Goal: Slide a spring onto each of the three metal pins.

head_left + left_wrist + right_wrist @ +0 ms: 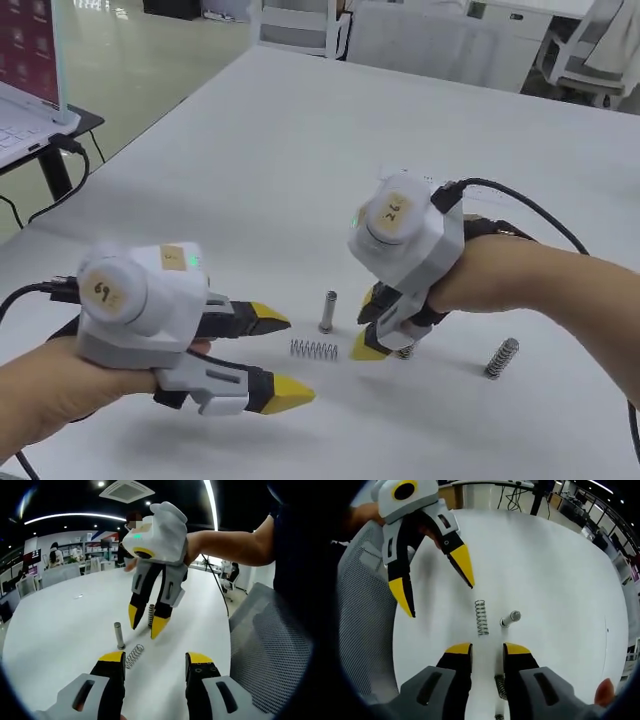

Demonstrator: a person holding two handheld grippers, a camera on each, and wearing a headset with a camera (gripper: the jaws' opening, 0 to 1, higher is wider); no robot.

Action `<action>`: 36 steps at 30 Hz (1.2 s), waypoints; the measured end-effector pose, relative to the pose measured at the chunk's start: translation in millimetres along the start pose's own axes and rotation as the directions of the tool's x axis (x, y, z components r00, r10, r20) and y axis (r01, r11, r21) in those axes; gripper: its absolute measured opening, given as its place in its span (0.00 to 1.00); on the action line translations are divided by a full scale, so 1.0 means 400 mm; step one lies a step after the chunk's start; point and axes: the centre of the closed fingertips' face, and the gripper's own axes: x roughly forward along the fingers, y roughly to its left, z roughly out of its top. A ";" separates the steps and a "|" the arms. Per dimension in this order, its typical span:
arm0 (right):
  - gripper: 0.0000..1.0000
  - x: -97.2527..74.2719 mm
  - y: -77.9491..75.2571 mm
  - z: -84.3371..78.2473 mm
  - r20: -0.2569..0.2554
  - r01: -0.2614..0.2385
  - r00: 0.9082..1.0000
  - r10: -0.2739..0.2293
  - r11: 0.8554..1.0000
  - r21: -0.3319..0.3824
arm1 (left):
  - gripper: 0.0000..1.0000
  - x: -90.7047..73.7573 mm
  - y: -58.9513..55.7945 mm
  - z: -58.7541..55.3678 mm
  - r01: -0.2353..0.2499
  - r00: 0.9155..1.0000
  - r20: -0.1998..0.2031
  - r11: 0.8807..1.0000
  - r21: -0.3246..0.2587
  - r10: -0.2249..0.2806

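Observation:
A bare metal pin (328, 312) stands upright on the white table (250, 150). One loose spring (314, 349) lies flat just in front of it. My right gripper (371, 326) points down beside the pin, jaws a small gap apart and gripping nothing. A second spring (405, 352) stands right behind its tips, and shows low between its jaws (500, 686). Farther right a third spring (502, 358) stands upright. My left gripper (285, 355) hovers open near the lying spring (134, 656) and the pin (119, 635). In the right gripper view the spring (481, 617) and pin (510, 618) lie ahead.
A laptop (20, 110) sits on a side stand at far left with cables hanging. Office chairs (590, 60) stand beyond the table's far edge. A mesh chair (270, 645) is close on the near side. A black cable (520, 205) trails from the right gripper.

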 end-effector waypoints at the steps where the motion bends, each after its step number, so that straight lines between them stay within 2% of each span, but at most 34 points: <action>1: 0.22 0.003 0.003 0.002 0.001 -0.003 1.000 0.003 1.000 -0.003 | 0.42 0.000 0.000 0.000 0.000 1.000 0.000 1.000 0.000 0.000; 11: 0.19 0.027 0.015 0.029 0.014 -0.022 1.000 0.022 1.000 -0.013 | 0.42 0.000 0.000 -0.003 -0.001 1.000 -0.002 1.000 -0.003 0.001; 24: 0.18 0.065 0.018 0.023 -0.004 -0.027 1.000 0.027 0.999 -0.020 | 0.42 0.001 0.000 -0.006 -0.001 1.000 -0.006 1.000 -0.006 0.001; 36: 0.12 0.082 0.022 0.021 -0.011 -0.027 1.000 0.027 0.999 -0.034 | 0.41 0.000 0.000 -0.008 -0.002 1.000 -0.009 1.000 -0.007 0.002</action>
